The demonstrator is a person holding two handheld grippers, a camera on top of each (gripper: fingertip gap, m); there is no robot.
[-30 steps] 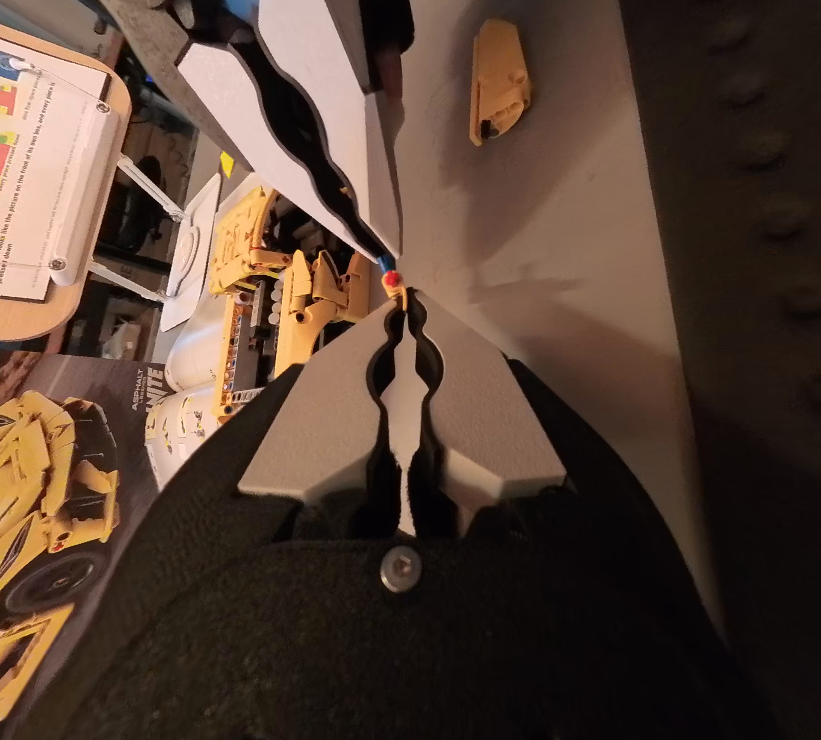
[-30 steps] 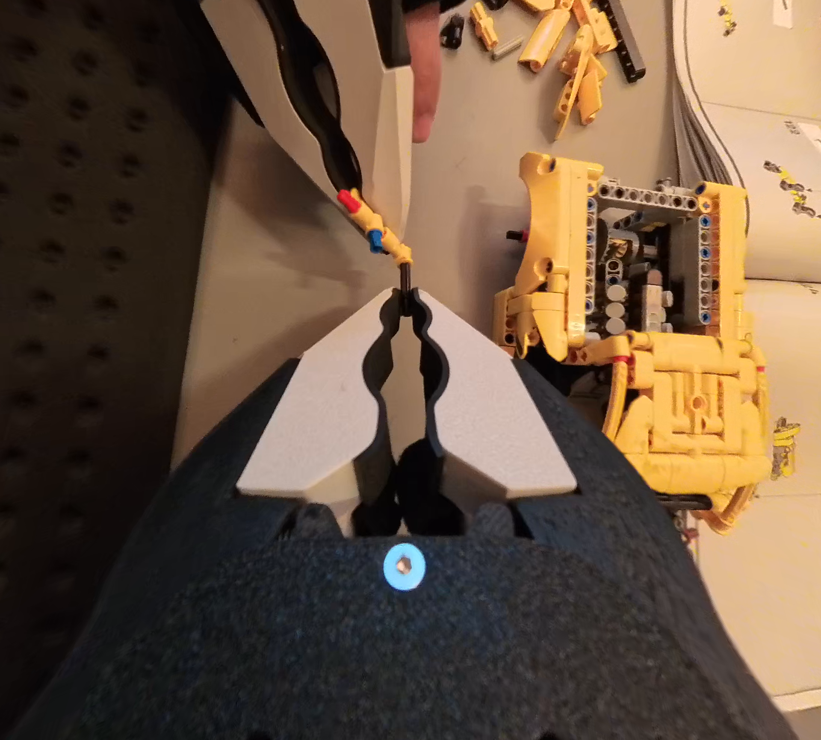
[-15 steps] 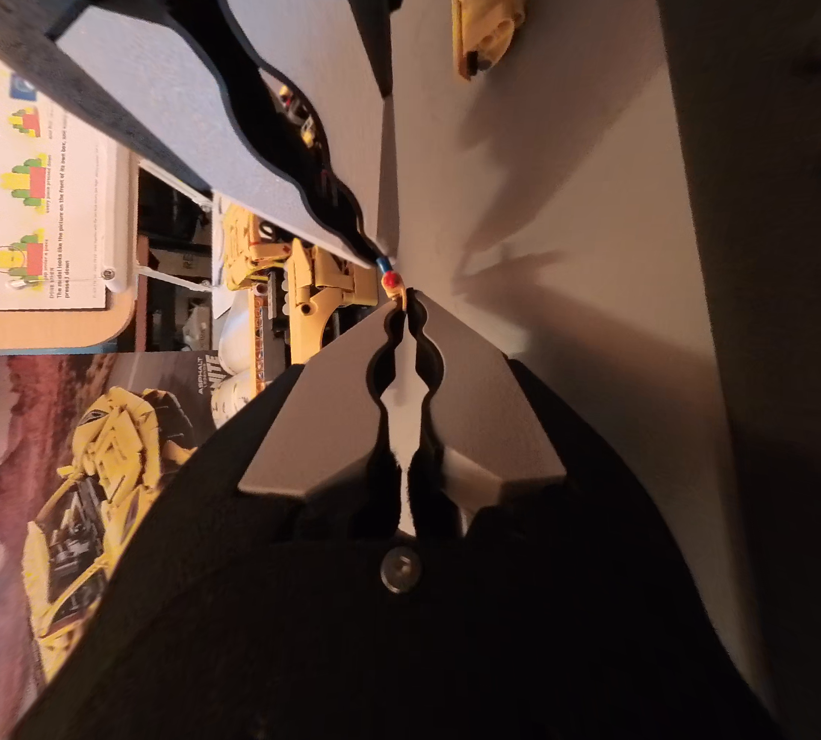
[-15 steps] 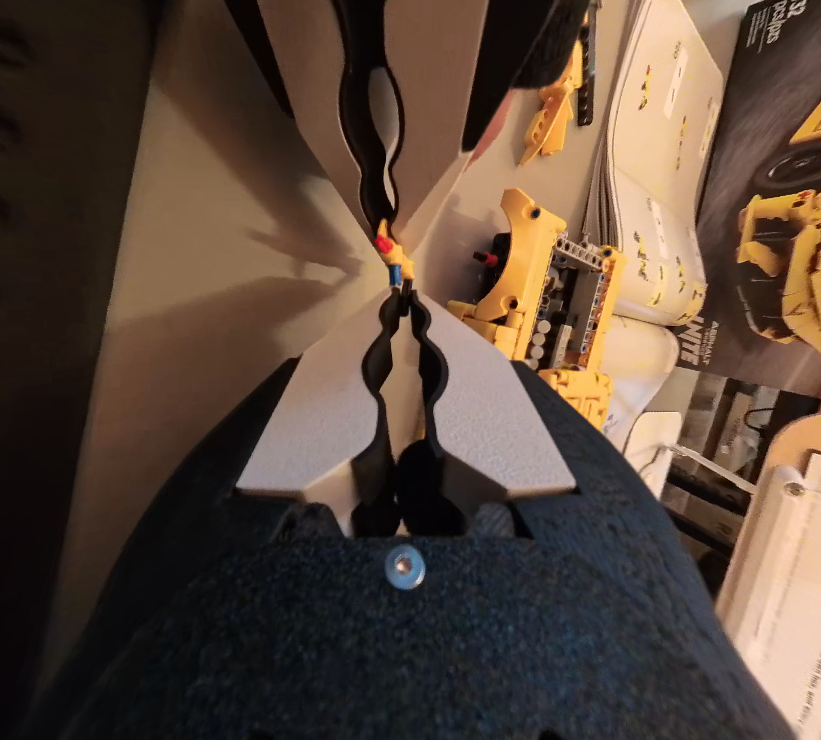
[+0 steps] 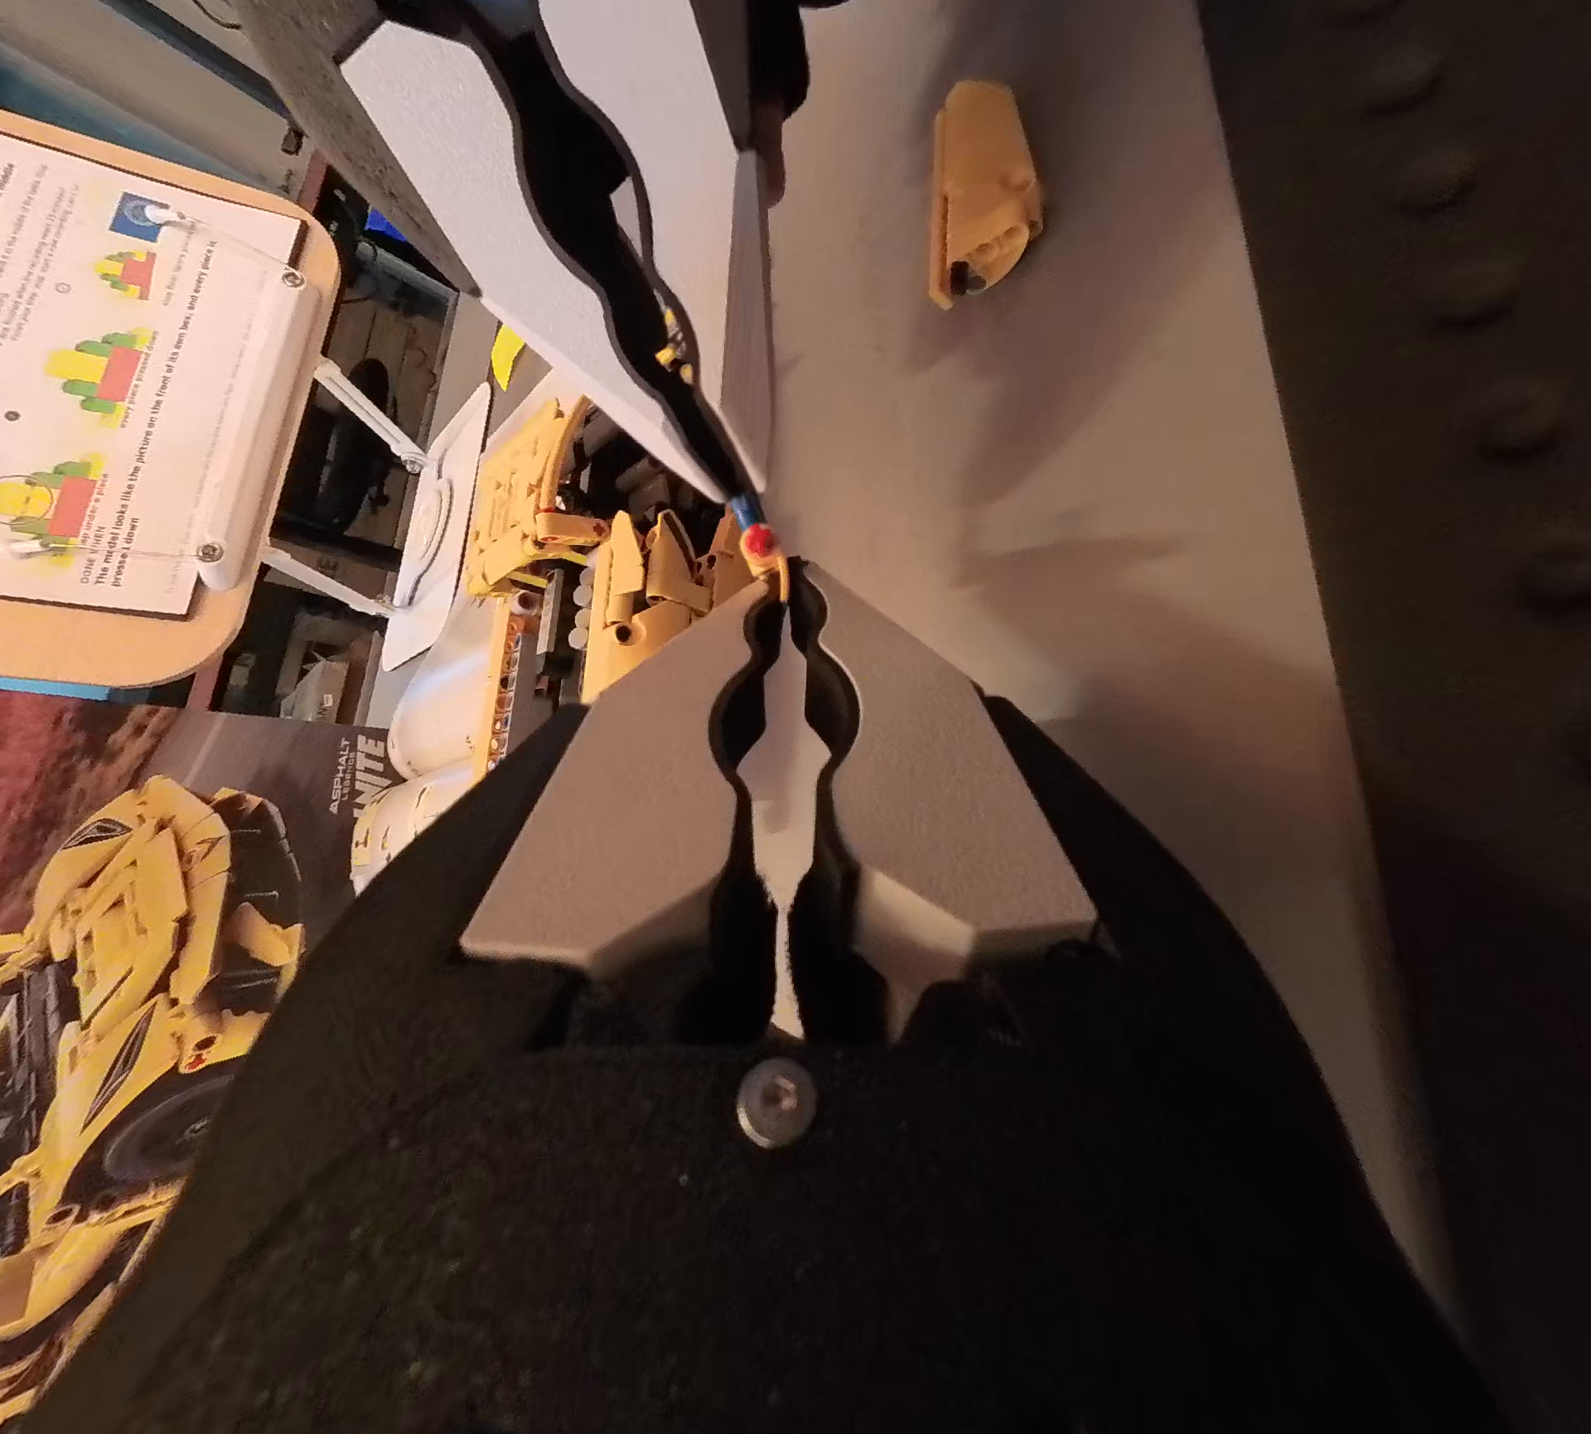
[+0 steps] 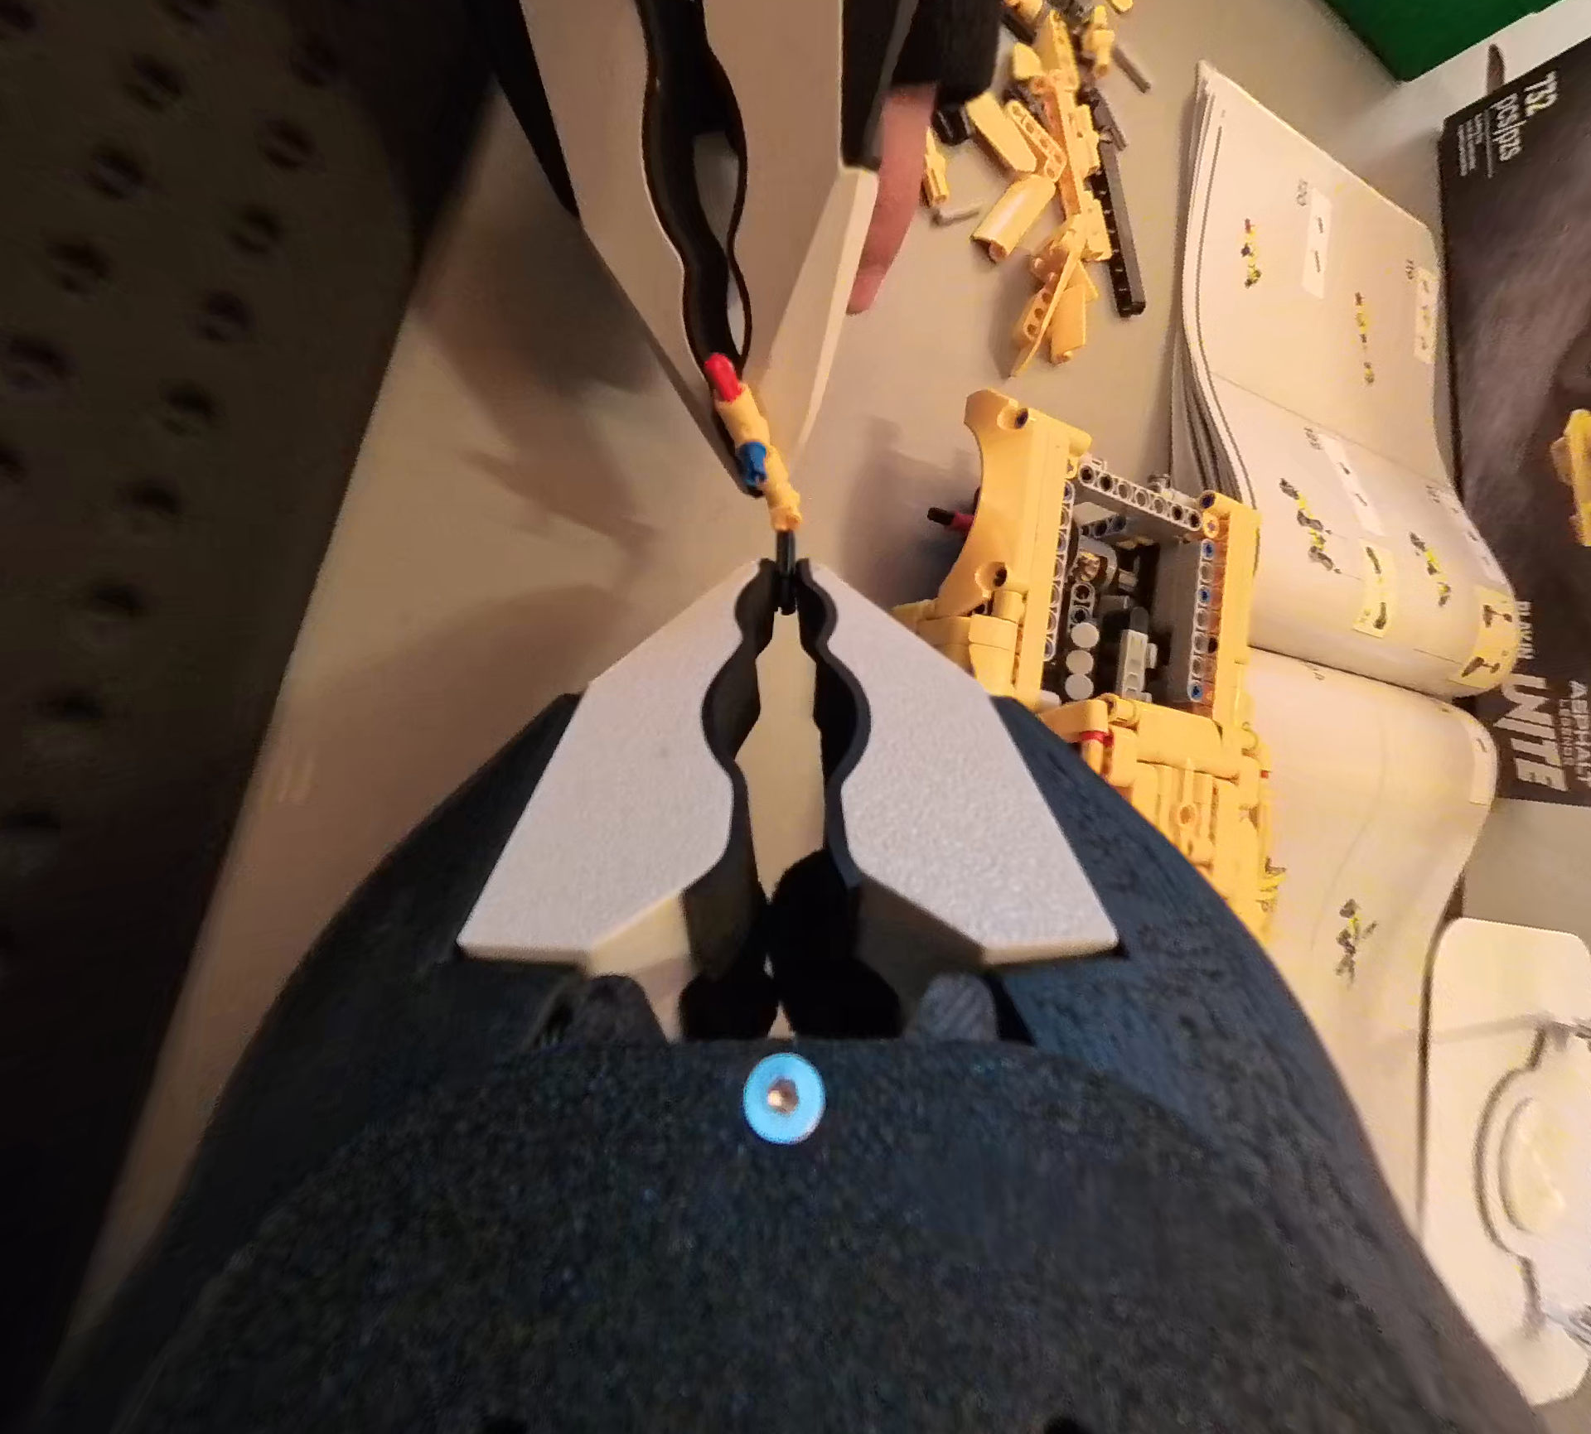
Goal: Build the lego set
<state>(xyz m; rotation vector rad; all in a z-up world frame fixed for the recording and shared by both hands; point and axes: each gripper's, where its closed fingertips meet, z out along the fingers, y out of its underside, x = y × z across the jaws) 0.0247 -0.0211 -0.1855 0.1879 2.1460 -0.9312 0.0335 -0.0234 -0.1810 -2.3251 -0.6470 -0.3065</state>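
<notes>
Both grippers, left (image 5: 788,590) and right (image 6: 782,590), pinch one small subassembly (image 6: 758,456) (table edge near).

Both wrist views are dim and warm-toned, strongly bent by the wide-angle lens toward their edges. Light falls brightest on the pale desk (image 5: 990,497), where soft, smeared shadows spread beyond the fingertips. The right wrist view is motion-blurred, most at the dark perforated panel (image 6: 172,274) along the desk's left edge and the instruction booklet (image 6: 1309,377).
</notes>
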